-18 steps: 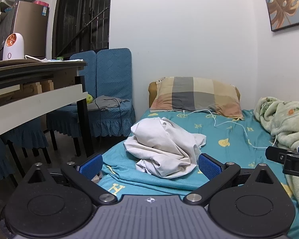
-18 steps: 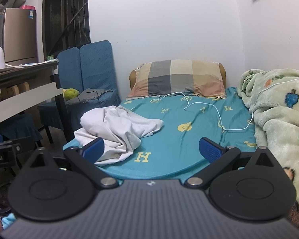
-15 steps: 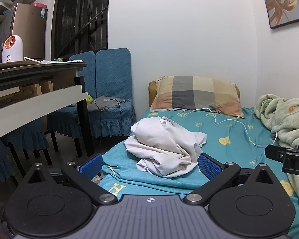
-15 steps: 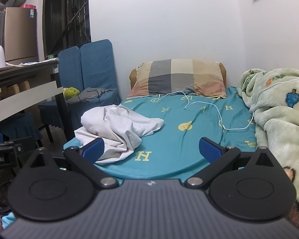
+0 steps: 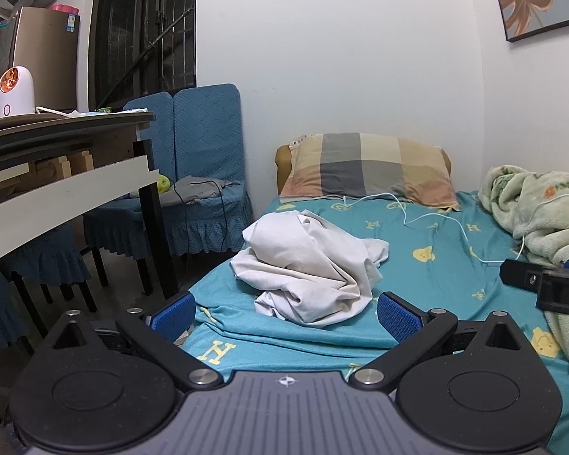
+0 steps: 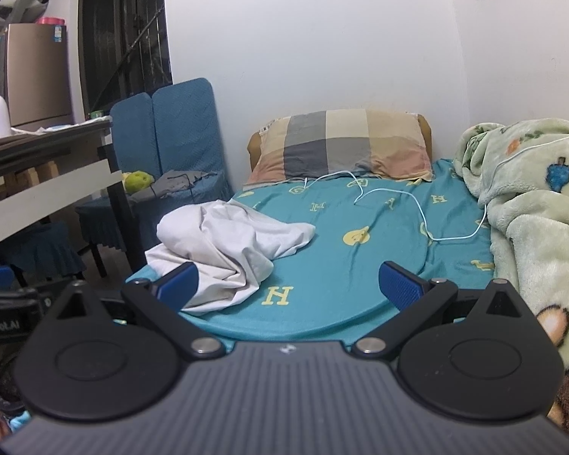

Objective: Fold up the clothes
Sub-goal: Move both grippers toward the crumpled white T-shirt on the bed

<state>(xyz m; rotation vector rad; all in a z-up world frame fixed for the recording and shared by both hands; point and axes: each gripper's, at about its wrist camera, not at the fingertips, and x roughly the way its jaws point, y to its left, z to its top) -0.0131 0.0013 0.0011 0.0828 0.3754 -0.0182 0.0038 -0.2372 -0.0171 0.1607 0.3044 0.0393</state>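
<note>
A crumpled white garment lies in a heap near the foot of the bed on the teal sheet. It also shows in the right wrist view, at the left side of the bed. My left gripper is open and empty, just short of the garment at the bed's near edge. My right gripper is open and empty, to the right of the garment, over the sheet's edge. The right gripper's body shows at the right edge of the left wrist view.
A checked pillow lies at the head of the bed, with a white cable across the sheet. A green fleece blanket is piled along the right side. A table and blue chairs stand to the left.
Both grippers have moved slightly; the garment sits a little lower and nearer in both views. Both stay open and the garment has not moved.
</note>
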